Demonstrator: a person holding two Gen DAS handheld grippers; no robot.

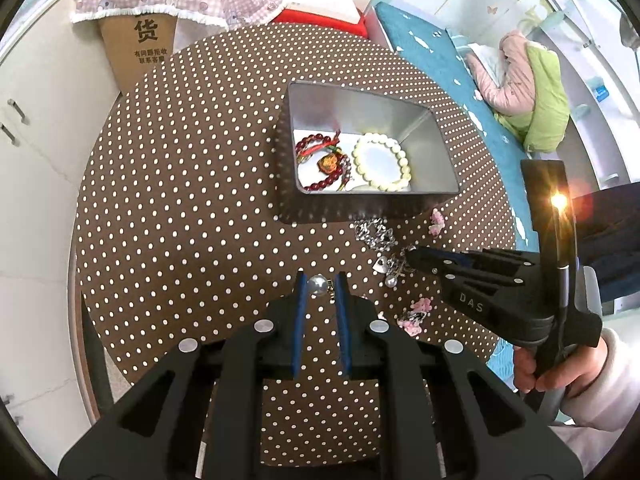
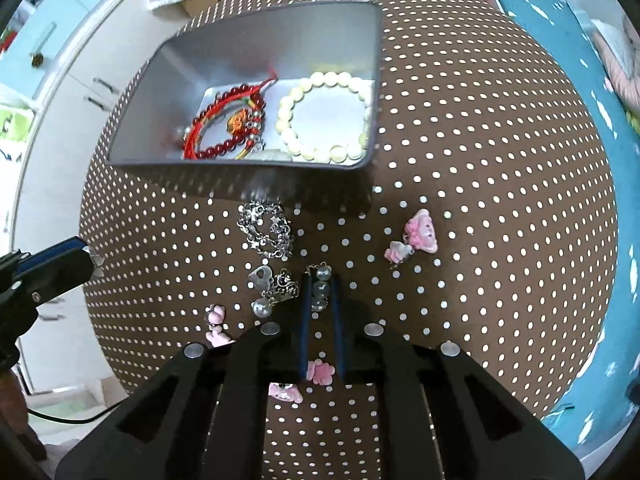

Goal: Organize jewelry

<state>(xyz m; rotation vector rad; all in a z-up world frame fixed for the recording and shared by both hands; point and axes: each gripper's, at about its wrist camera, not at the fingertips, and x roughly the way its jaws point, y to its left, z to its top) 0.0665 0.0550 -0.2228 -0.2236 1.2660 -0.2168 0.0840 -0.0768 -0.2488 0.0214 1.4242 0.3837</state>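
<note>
A silver tin box (image 1: pixel 362 98) (image 2: pixel 256 36) stands on the polka-dot table and holds a red bead bracelet (image 1: pixel 324 164) (image 2: pixel 224 128) and a cream bead bracelet (image 1: pixel 382 162) (image 2: pixel 324 116). My left gripper (image 1: pixel 320 282) is shut on a pearl earring (image 1: pixel 317 285); it also shows at the left of the right wrist view (image 2: pixel 90 258). My right gripper (image 2: pixel 320 292) is closed on a grey pearl earring (image 2: pixel 321 290) just above the table; it shows in the left wrist view (image 1: pixel 412 258). A silver chain (image 2: pixel 266 230), a heart charm piece (image 2: pixel 272 284) and pink flower pieces (image 2: pixel 418 236) lie in front of the box.
The round table (image 1: pixel 168 208) has a brown white-dotted cloth. A cardboard box (image 1: pixel 140 48) and pink cloth stand behind it. A teal bed (image 1: pixel 436 56) lies to the right, white cabinets (image 1: pixel 36 120) to the left. More pink pieces (image 2: pixel 218 322) lie near my right gripper.
</note>
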